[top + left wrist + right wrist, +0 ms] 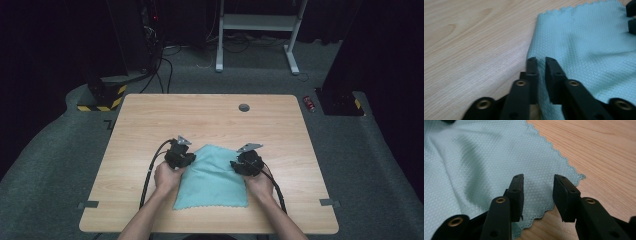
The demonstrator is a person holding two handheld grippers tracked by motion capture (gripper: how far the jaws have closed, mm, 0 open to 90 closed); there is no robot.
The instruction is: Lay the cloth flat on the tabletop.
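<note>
A teal cloth with a zigzag edge lies spread on the near middle of the wooden table. My left gripper sits at the cloth's far left edge. In the left gripper view its jaws stand almost together, with the cloth's edge in the narrow gap. My right gripper rests at the far right corner. In the right gripper view it is open, its jaws straddling the cloth's corner, which lies flat under them. The right gripper's black tips show at the left gripper view's top right.
A grey cable grommet sits near the table's far edge. Grey tape marks flank the near corners. On the floor beyond are a white desk frame, a red can and a yellow-black striped base.
</note>
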